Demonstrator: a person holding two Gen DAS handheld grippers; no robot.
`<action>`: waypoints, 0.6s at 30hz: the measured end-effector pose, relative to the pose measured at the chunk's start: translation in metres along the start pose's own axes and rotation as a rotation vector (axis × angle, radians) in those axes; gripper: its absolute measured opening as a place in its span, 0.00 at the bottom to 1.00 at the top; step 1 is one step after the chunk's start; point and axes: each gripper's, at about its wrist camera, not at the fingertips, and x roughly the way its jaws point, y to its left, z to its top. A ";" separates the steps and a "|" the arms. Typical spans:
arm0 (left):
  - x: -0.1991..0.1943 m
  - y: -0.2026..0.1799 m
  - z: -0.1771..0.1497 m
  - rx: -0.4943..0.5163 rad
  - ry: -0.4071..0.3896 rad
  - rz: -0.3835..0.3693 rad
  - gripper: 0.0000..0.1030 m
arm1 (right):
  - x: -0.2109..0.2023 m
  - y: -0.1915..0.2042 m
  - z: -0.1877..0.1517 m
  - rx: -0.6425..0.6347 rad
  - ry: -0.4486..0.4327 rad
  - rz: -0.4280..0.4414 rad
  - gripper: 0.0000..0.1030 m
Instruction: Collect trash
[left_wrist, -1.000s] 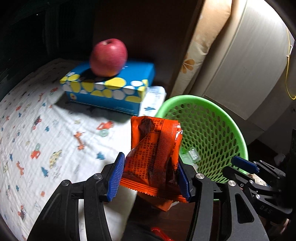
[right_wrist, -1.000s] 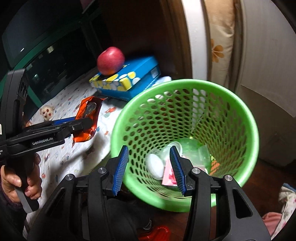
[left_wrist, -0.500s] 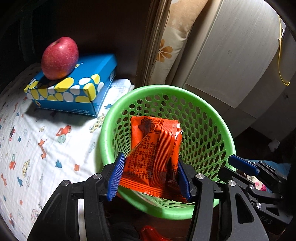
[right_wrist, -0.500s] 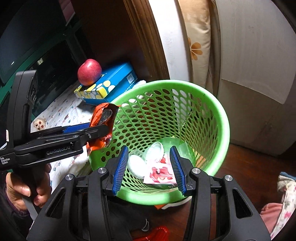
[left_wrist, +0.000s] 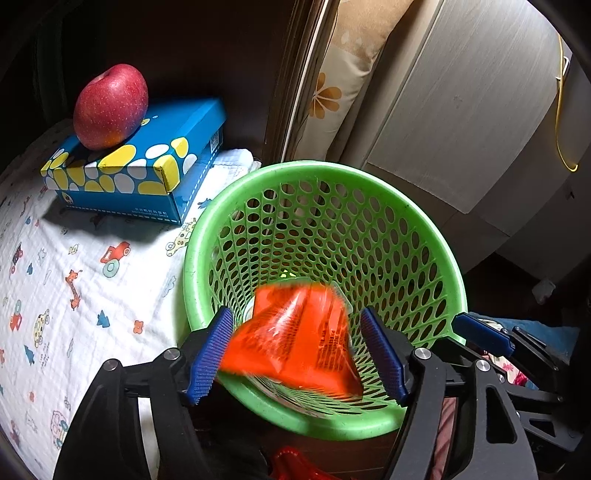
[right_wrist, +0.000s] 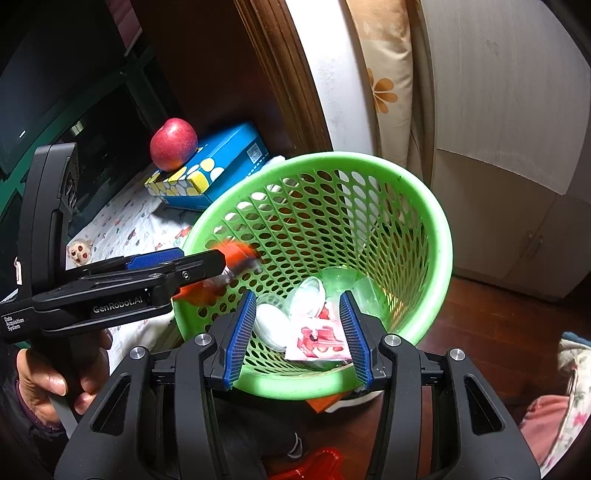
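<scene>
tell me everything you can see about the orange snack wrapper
The orange snack wrapper is a crinkly, glossy foil-like packet with dark print, motion-blurred and tilted. It sits between the blue pads of the left hand-held gripper, whose jaws are opening; the right pad stands clear of it, contact at the left pad is unclear. It hangs over the open green basket, just inside the near rim.

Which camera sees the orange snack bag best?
The left wrist view. There the orange snack bag fills the gap between the opening left gripper pads, blurred, over the green basket. In the right wrist view only a small blurred bit of it shows past the left gripper's tip, mostly hidden.
</scene>
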 end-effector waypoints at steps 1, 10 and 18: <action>-0.001 0.000 0.000 -0.003 -0.001 -0.005 0.70 | 0.000 0.001 0.000 0.000 -0.001 0.000 0.48; -0.027 0.017 -0.005 -0.043 -0.050 0.011 0.79 | -0.002 0.007 -0.002 -0.007 -0.001 0.003 0.54; -0.056 0.052 -0.023 -0.115 -0.082 0.087 0.82 | 0.000 0.024 -0.003 -0.033 0.001 0.021 0.59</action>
